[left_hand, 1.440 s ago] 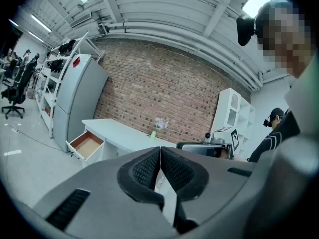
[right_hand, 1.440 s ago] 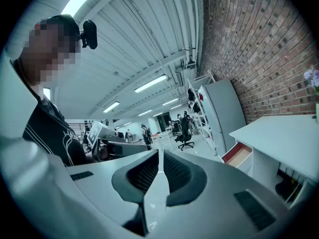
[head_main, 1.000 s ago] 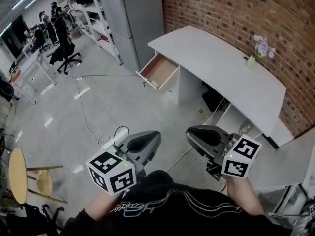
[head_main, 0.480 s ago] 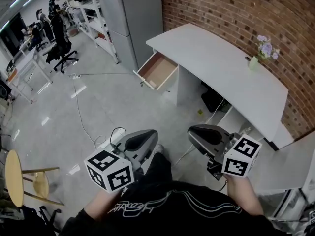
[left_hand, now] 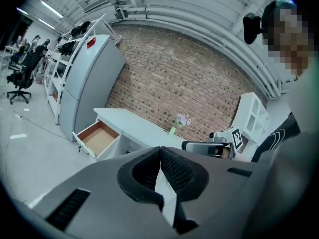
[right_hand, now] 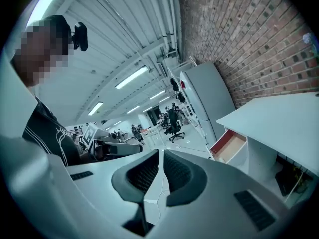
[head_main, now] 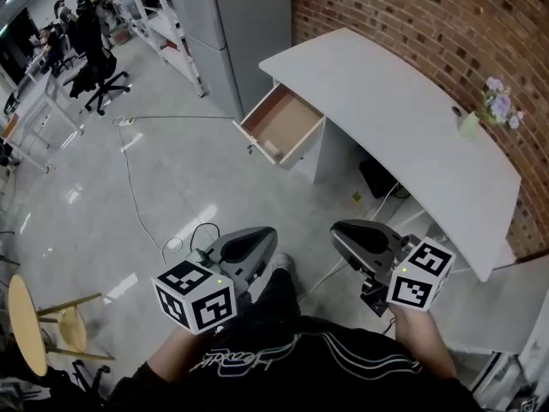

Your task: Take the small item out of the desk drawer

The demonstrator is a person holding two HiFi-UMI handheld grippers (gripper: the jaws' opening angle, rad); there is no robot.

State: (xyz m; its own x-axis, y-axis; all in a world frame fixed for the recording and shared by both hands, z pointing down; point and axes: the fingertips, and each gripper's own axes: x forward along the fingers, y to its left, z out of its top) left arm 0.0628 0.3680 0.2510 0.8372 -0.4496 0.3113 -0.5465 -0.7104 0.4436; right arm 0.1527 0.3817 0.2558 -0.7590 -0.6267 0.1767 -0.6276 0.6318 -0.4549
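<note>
Jaws first: your left gripper (left_hand: 160, 152) has them closed tip to tip with nothing between, and your right gripper (right_hand: 160, 157) is the same, closed and empty. You hold both low in front of your body, side by side and apart from each other. They hang over the glossy grey floor (head_main: 197, 187) and point toward the desk, which is well away from them.

The long white tabletop (head_main: 386, 118) runs along the red brick wall (head_main: 412, 15). Under its left end, the white drawer with a wood-brown inside (head_main: 287, 120) stands pulled out toward the open floor. The small item can't be made out in any view (the drawer is too far off and its inside reads as one flat brown patch).

Near the tabletop's back edge, toward its right end, stands a small green vase of pale purple flowers (head_main: 479, 120). A tall grey cabinet (head_main: 232, 24) stands just beyond the tabletop's left end. A thin black cable (head_main: 129, 178) trails across the floor, with a black office chair (head_main: 90, 71) further off and a round yellow wooden stool (head_main: 26, 316) at your left.
</note>
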